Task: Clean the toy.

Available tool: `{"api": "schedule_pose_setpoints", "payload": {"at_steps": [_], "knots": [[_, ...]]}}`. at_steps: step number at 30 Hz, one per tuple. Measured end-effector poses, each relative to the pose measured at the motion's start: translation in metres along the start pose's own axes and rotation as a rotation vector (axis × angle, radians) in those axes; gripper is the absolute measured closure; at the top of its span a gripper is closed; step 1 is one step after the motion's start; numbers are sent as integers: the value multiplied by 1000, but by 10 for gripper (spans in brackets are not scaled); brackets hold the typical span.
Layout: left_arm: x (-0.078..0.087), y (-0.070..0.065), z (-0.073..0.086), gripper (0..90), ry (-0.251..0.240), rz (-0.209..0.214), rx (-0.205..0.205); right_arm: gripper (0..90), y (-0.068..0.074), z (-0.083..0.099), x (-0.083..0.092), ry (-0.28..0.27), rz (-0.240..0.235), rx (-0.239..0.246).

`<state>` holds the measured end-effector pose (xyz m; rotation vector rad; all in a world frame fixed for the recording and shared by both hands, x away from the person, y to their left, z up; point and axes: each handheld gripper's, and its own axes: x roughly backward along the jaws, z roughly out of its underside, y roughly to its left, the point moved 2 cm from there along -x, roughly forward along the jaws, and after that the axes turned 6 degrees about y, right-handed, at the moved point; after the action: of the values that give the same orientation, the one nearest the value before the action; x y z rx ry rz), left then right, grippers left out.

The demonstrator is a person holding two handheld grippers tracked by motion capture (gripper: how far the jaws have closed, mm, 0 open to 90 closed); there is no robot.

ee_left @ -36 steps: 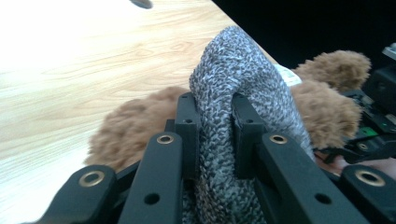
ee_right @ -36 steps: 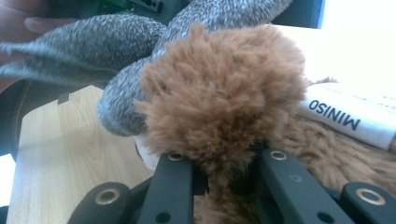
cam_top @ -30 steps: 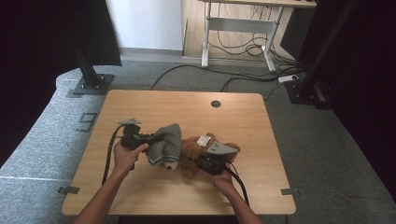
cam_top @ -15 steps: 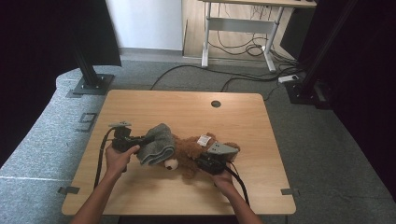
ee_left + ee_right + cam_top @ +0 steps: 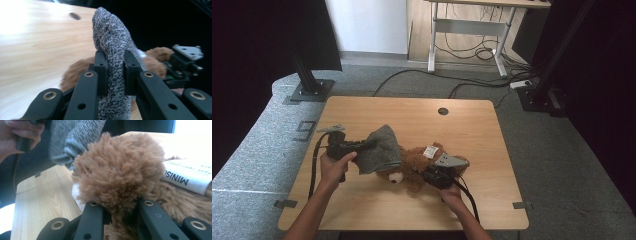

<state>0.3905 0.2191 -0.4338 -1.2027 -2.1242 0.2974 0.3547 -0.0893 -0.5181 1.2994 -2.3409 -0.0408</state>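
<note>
A wooden desk (image 5: 362, 220) fills the middle of the high view, with a round cable hole (image 5: 443, 111) near its far edge and grey carpet on every side. Slightly toward the person's side of the middle lies a brown plush toy (image 5: 414, 162), its white label (image 5: 430, 151) facing up. A grey knitted garment (image 5: 381, 148) hangs partly over the toy's head end, raised off the desk on the left.

The left gripper (image 5: 113, 75) has its fingers (image 5: 100, 72) clamped on a fold of the grey knit, as the left gripper view shows plainly. The right gripper (image 5: 117, 212) has its fingers (image 5: 147, 212) pressed into the brown fur at the toy's body, pinning it against the desk.

The step in hand looks like working the garment along the toy, either drawing it off the head or pulling it on; which of the two cannot be told. Either way the next move likely calls for a steady pull by the left hand (image 5: 334, 167) along the toy's length, while the right hand (image 5: 452, 192) holds the body firm so it does not slide.

Room is generous: bare wood lies open to the left and beyond the toy. The near edge is closest, so a sideways pull is safer than one toward the person.
</note>
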Motion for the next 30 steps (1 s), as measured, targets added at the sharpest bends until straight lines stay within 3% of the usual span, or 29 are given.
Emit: {"api": "schedule_pose_setpoints", "payload": {"at_steps": [5,10,13,15,19,27,30], "knots": [[-33,-9,-3,761,53,22,-13,803,0,-1,-4,1,-11,9],[-61,-4,6,761,109,-20,1,772,1,-2,-5,1,-8,24],[-63,-1,11,765,93,-16,15,697,3,-3,-1,1,11,38],[-64,-4,14,767,97,-33,-6,610,4,-2,4,0,18,37],[-63,-8,15,768,99,-60,-39,529,6,-1,19,-13,28,31],[-62,-7,16,767,99,-49,-38,486,-4,23,74,-54,155,-16],[-62,-7,15,766,99,-45,-34,474,-11,33,89,-58,172,-50]]}}
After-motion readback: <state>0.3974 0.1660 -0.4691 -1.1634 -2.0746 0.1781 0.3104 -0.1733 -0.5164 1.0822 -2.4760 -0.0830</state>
